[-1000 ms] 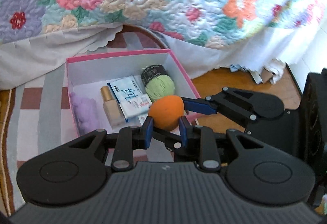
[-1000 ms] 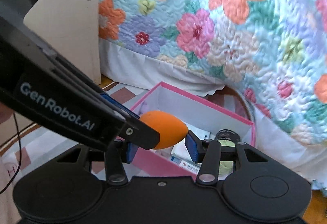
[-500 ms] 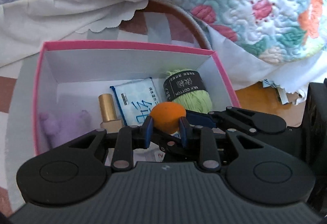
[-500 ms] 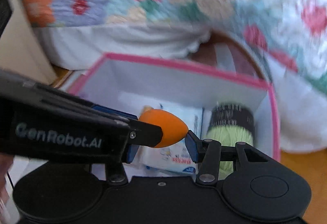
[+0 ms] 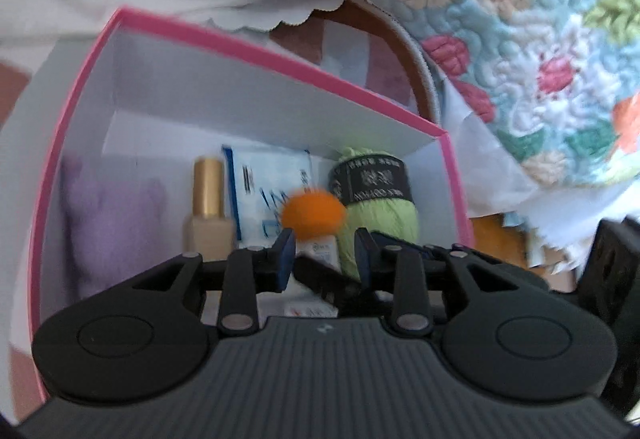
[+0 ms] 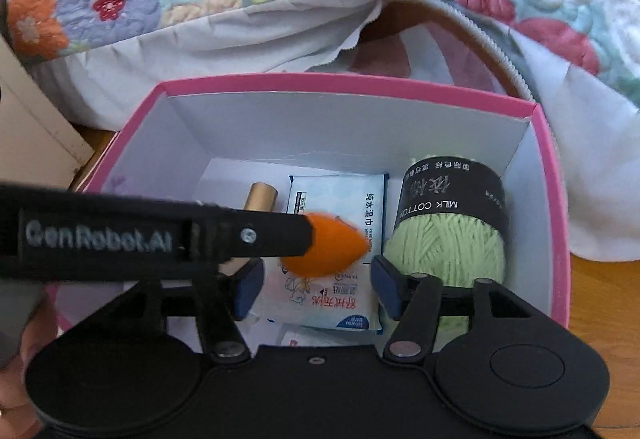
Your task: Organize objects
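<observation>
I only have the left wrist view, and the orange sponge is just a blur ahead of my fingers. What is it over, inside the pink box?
Observer: The right wrist view shows the orange sponge over the wet-wipes packet, just left of the green yarn.
Operator: Is the right gripper gripping anything?
Observer: No. The right gripper is wide open, its pads spread wider than the sponge.
</observation>
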A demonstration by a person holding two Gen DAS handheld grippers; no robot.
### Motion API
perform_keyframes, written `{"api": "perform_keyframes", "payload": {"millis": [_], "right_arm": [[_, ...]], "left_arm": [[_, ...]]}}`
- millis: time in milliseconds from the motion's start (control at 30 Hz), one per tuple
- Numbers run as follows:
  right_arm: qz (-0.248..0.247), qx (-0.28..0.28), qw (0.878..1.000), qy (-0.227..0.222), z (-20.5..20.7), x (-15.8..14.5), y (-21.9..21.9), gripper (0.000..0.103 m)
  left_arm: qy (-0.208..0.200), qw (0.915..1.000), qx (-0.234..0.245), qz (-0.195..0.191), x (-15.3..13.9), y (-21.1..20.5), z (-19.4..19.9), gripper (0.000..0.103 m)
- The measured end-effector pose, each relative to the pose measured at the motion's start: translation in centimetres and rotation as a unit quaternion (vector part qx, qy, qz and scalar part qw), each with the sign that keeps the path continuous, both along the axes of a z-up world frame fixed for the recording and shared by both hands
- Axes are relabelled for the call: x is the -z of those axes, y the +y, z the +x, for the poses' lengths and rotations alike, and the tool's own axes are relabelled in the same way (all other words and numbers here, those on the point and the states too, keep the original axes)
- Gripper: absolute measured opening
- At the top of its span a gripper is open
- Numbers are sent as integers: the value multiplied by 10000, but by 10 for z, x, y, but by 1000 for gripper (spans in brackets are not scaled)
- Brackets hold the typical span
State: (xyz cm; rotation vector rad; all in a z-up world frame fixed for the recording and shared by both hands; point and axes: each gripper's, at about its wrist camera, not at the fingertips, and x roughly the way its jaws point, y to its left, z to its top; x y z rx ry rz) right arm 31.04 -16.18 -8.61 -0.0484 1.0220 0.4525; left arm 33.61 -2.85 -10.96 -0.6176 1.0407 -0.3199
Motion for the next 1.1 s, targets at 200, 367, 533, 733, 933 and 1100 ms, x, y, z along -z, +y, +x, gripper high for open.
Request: {"api": "perform_keyframes", "payload": {"millis": [200, 367, 533, 733, 933, 1100], "right_arm": [[555, 237, 9980, -205, -30, -18, -13, 70], [684, 233, 9963, -458, -66, -32, -14, 70], [386, 177, 9959, -797, -101, -46, -12, 70], [460, 436, 9946, -820, -133, -75, -25, 76], [356, 373, 9963, -683, -160, -99, -28, 76], [181, 365, 9962, -773, -179, -109, -31, 79]], "left_arm": [[-245, 9995, -117, 135, -24, 14, -35, 31], [-123, 9979, 17, 639, -46, 15, -59, 42], [81, 9936, 70, 1122, -64, 18, -86, 52], [52, 9880, 96, 1542, -85, 25, -122, 66], [85, 9853, 115, 1701, -104, 36, -150, 69], [95, 9789, 94, 2038, -117, 43, -172, 74]]}}
